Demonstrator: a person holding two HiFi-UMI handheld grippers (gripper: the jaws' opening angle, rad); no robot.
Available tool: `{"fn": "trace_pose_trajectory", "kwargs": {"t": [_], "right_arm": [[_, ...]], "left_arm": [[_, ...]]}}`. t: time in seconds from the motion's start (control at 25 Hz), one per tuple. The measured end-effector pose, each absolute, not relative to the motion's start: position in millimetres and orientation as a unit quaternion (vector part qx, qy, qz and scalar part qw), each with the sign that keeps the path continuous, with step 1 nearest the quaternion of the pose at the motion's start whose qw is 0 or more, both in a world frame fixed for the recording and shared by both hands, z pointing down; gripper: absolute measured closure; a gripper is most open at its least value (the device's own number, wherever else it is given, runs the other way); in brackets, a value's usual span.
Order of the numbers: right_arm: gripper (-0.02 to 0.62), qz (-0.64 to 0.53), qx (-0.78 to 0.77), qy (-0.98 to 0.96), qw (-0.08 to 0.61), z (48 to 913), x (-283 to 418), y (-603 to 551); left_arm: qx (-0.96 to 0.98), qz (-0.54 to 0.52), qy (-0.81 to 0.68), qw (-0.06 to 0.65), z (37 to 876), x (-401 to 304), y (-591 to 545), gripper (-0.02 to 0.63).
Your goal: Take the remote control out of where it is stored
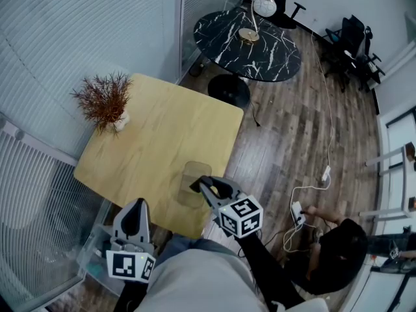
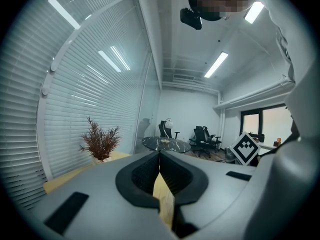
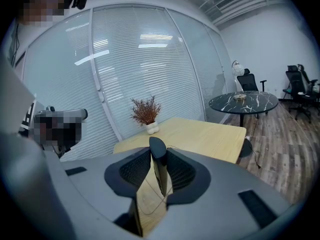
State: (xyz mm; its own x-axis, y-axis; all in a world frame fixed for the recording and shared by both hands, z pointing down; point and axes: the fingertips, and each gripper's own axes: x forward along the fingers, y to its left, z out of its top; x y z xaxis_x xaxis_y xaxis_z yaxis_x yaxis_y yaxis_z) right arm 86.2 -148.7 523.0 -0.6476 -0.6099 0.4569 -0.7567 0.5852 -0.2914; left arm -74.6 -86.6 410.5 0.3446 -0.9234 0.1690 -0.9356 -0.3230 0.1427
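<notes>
L gripper (image 2: 160,155): low at the person's left side, pointing approx. level; jaws closed tip to tip, nothing between them. R gripper (image 3: 158,151): held fwd on a dark-sleeved arm (image 1: 268,266), tilted slightly down; jaws clamped on the remote control (image 3: 159,171), which stands upright.

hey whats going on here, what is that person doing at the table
A person stands at the wooden table with a tool in each hand. The right tool is clamped on a slim dark remote control, holding it over the clear tray near the table's front edge. Whether the remote is fully out of the tray is hard to tell. The left tool is shut and empty, off to the side by the table's corner.
</notes>
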Motion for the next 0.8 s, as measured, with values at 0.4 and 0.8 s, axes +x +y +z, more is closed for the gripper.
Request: {"fn": "trace_pose_trajectory", "kwargs": {"t": [0.4, 0.8], "right_arm": [[0.492, 0.236, 0.392, -0.876, 0.153, 521.7, 88.4, -148.2], [0.492, 0.232, 0.394, -0.877, 0.150, 518.4, 88.5, -147.2]], "left_arm": [[0.812, 0.029, -0.573, 0.107, 410.7, -75.5, -86.5, 0.598], [0.813, 0.028, -0.572, 0.106, 412.5, -75.7, -85.8, 0.598]]}}
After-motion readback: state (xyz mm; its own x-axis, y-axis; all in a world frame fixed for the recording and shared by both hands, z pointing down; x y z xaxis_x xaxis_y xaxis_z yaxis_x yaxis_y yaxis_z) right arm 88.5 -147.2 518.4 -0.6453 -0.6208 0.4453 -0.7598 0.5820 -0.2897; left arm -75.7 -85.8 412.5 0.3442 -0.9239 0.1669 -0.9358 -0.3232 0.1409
